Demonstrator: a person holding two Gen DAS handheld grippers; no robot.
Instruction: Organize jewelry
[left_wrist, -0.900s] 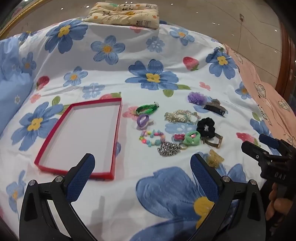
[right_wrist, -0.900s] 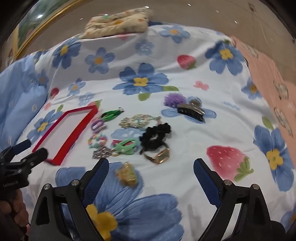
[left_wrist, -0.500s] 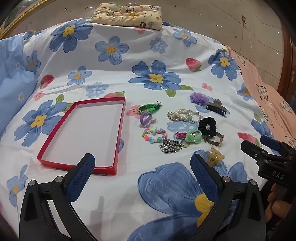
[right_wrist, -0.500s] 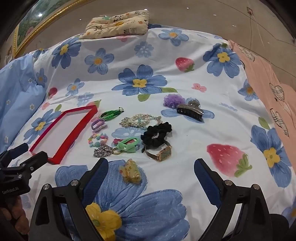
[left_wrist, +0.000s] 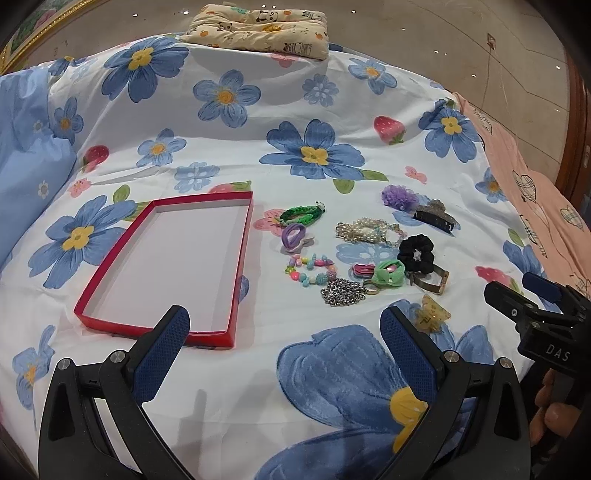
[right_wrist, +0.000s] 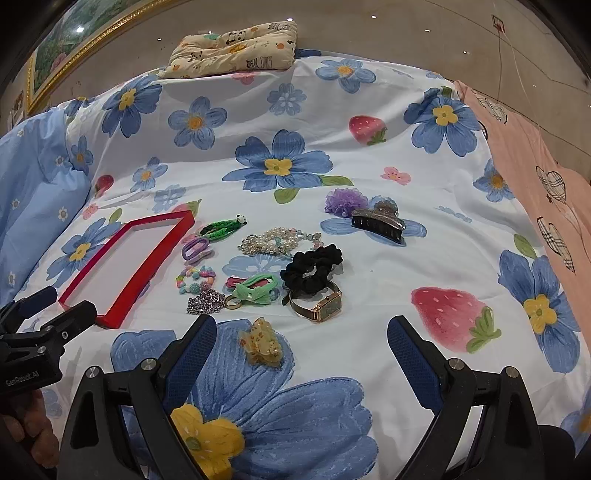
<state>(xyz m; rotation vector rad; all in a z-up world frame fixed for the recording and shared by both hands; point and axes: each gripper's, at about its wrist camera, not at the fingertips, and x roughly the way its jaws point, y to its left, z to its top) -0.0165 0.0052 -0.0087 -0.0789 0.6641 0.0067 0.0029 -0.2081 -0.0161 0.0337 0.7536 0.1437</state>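
An empty red-rimmed tray (left_wrist: 242, 254) lies on the flowered bedsheet; it also shows in the right wrist view (right_wrist: 127, 295). To its right lie several loose pieces: a black scrunchie (right_wrist: 312, 267), a gold watch (right_wrist: 325, 308), a pearl bracelet (right_wrist: 277, 240), a silver chain (left_wrist: 341, 291), a bead bracelet (left_wrist: 310, 271), a green bow clip (right_wrist: 255, 290), a yellow claw clip (right_wrist: 262, 345) and a dark claw clip (right_wrist: 378, 221). My left gripper (left_wrist: 284, 328) is open and empty, near the tray's front corner. My right gripper (right_wrist: 301, 339) is open and empty, around the yellow claw clip's near side.
A purple pompom tie (right_wrist: 343, 201), a green braided clip (right_wrist: 221, 229) and a purple hair tie (right_wrist: 195, 249) lie among the pieces. A small pillow (left_wrist: 258, 26) sits at the bed's far end. A pink blanket (right_wrist: 546, 192) covers the right edge.
Both grippers have drawn slightly back and up, so the bed and pieces sit a little farther off. Nothing on the sheet has moved. Both grippers stay open.
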